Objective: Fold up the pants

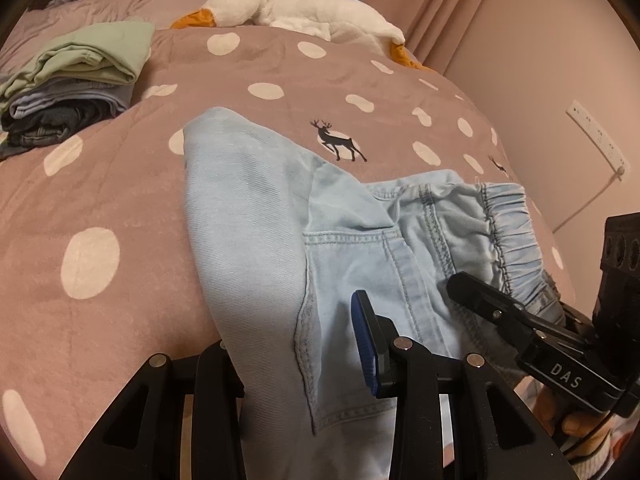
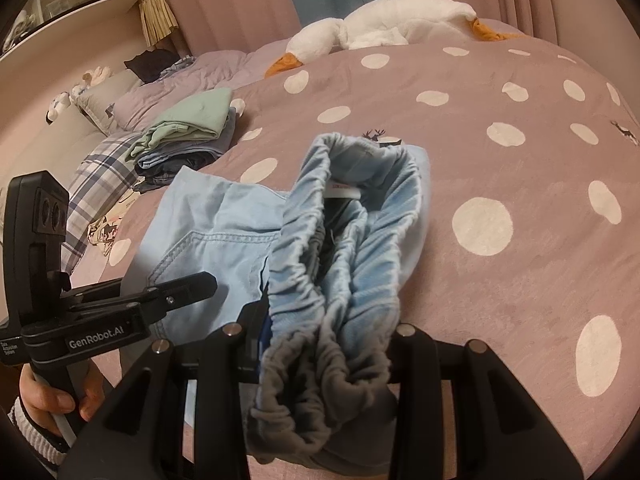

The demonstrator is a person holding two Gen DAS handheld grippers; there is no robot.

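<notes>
Light blue pants (image 1: pixel 248 208) lie partly folded on the pink dotted bedcover (image 1: pixel 100 184), their near end lifted. My left gripper (image 1: pixel 292 352) is shut on the pants' cloth near a seam and pocket; the cloth drapes over and hides the left finger. In the right wrist view, the gathered elastic waistband (image 2: pixel 352 240) bunches between the fingers of my right gripper (image 2: pixel 324 340), which is shut on it. The right gripper (image 1: pixel 500 308) also shows beside the waistband in the left wrist view. The left gripper (image 2: pixel 180 288) shows at the left, held by a hand (image 2: pixel 44 396).
A stack of folded clothes (image 1: pixel 72 80) with a green piece on top sits at the far left of the bed. A white goose plush (image 1: pixel 304 8) lies along the far edge. A wall with a power strip (image 1: pixel 596 136) is at the right. Plaid cloth (image 2: pixel 100 176) lies left.
</notes>
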